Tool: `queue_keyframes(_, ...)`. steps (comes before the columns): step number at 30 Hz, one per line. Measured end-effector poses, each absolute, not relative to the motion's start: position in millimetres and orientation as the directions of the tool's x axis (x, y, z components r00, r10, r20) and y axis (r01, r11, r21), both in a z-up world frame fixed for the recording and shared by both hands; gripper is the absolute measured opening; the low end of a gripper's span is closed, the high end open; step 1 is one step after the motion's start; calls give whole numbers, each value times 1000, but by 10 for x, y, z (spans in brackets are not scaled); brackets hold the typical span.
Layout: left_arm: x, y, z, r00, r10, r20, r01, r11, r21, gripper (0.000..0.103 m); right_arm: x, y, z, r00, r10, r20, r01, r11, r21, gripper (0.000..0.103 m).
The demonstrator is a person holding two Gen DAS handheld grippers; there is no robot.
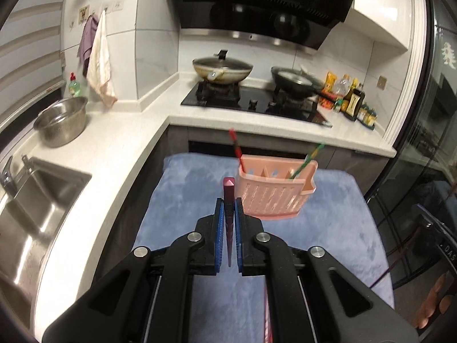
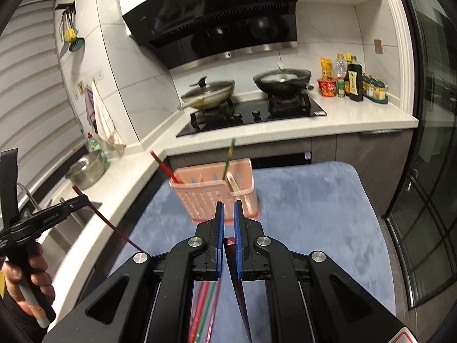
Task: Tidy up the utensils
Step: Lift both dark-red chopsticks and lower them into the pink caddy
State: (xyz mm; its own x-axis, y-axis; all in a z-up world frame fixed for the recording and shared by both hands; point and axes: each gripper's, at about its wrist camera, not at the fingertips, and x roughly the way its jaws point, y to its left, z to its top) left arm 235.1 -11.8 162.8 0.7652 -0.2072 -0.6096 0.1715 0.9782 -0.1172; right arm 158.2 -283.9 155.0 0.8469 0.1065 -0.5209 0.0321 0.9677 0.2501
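- Left wrist view: the left gripper (image 1: 229,204) has its blue pads pinched on a dark red chopstick (image 1: 229,193), whose square end pokes up past the fingertips.
- Beyond it, a pink utensil caddy (image 1: 275,193) stands on a blue fleecy mat (image 1: 337,217); a red chopstick (image 1: 236,148) leans out of its left compartment, a green chopstick (image 1: 310,157) out of its right one.
- A steel bowl (image 1: 61,121) sits on the white counter (image 1: 137,143) beside the sink (image 1: 37,197).
- Right wrist view: the right gripper (image 2: 227,208) is clamped on another dark red chopstick (image 2: 238,285), gripped low between the pads, its tip running down toward the camera.
- The caddy stands just beyond the fingertips.
- Loose red and green chopsticks (image 2: 204,308) lie on the mat beneath.
- At left, a hand (image 2: 27,283) holds the other gripper with its chopstick.
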Motion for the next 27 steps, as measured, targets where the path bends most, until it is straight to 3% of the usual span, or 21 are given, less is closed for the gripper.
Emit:
queue_keyframes(13,3017,-435,2471,841,-241,-485,206,971,-125,7,2413,-2763,2324,918,133,-374,-24,959,281,6)
queue_keyframes(20,3459,-610,2561,851,-247,-464,209,969,-132,7,2990,-2789,2552,933,134,-333,-26,950,311,7)
queue_keyframes(27,3753,-716,2404,833,-244,-497,208,970,-128,7,3442,-2787,2526,934,142,-327,-28,944,329,7)
